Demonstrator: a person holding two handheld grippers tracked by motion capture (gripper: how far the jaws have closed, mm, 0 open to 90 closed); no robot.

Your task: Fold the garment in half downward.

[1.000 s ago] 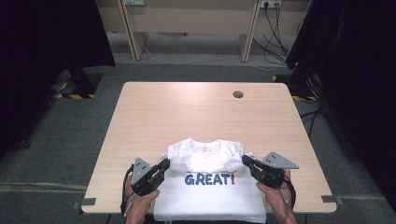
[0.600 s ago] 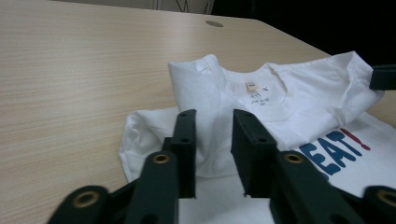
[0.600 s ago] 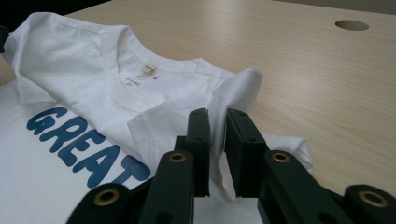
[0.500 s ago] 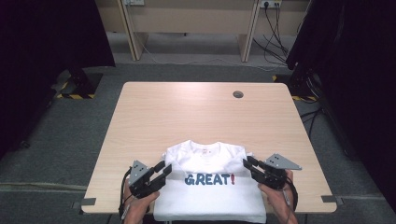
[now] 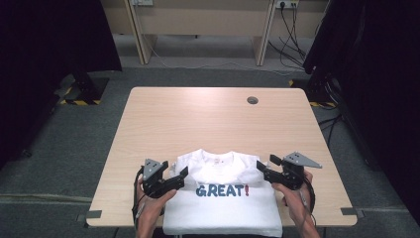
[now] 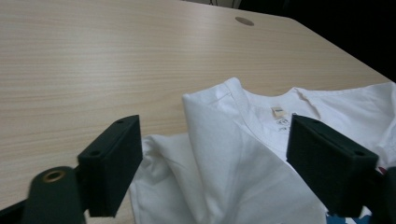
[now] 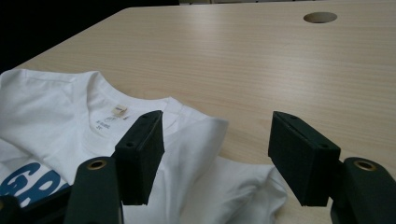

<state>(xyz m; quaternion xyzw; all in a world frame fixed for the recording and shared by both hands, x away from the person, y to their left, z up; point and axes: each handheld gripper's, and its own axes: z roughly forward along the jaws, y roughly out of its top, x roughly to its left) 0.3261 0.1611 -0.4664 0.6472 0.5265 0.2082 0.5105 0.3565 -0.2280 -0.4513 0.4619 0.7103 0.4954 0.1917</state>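
A white T-shirt (image 5: 223, 201) printed GREAT! is lying front-up at the near edge of the desk (image 5: 208, 119), its hem hanging over that edge and both sleeves folded in. The left tongs (image 5: 181, 177) are hovering at the shirt's left shoulder, the right tongs (image 5: 261, 167) at its right shoulder, each with jaws standing apart and holding nothing. Compared with 1 second ago, both tongs are sitting slightly nearer the person, while the shirt is lying unchanged.

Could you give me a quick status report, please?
Left claw open, right claw open, at the shoulders of the white T-shirt. Shirt folded, unheld. Nothing in the way.
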